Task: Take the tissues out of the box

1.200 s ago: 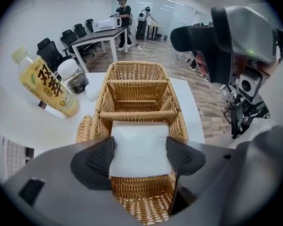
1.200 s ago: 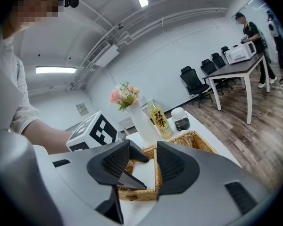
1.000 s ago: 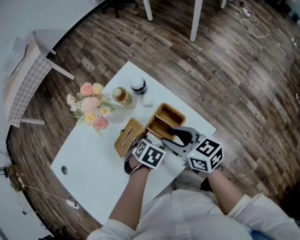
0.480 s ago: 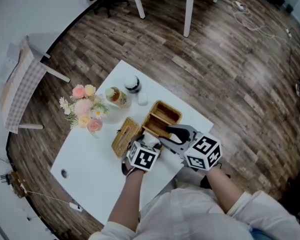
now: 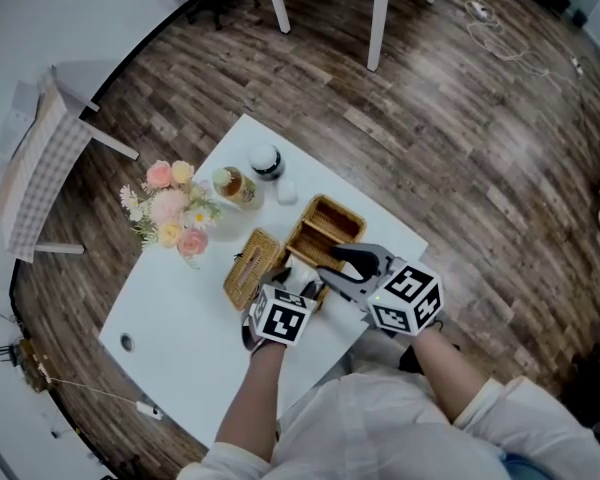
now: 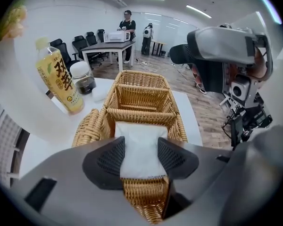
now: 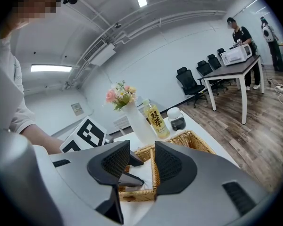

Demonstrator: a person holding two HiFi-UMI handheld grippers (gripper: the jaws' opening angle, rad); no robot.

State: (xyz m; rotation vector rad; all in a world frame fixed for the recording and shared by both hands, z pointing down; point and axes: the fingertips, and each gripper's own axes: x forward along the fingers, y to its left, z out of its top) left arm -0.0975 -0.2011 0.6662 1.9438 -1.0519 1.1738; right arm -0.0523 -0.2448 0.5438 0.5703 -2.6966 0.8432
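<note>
A wicker box (image 5: 332, 212) with compartments stands on the white table (image 5: 180, 318). White tissues (image 6: 140, 142) fill its near compartment. My left gripper (image 6: 141, 150) reaches down into that compartment. Its jaws are closing, with the tissues between them and the pads (image 6: 111, 159) against both sides of the stack. My right gripper (image 7: 141, 161) straddles the box's near wall (image 7: 154, 173), one pad inside and one outside, shut on the wicker. In the head view the left gripper (image 5: 296, 282) and right gripper (image 5: 348, 264) meet at the box's near end.
A wicker lid (image 5: 250, 268) lies left of the box. Behind it stand a yellow drink bottle (image 5: 235, 186), a lidded jar (image 5: 266, 161) and a vase of flowers (image 5: 170, 208). A folded chair (image 5: 40, 168) leans at the left. People (image 6: 127, 25) stand at a distant desk.
My left gripper has shifted slightly toward me at the box's near compartment. The right gripper stays at the box wall.
</note>
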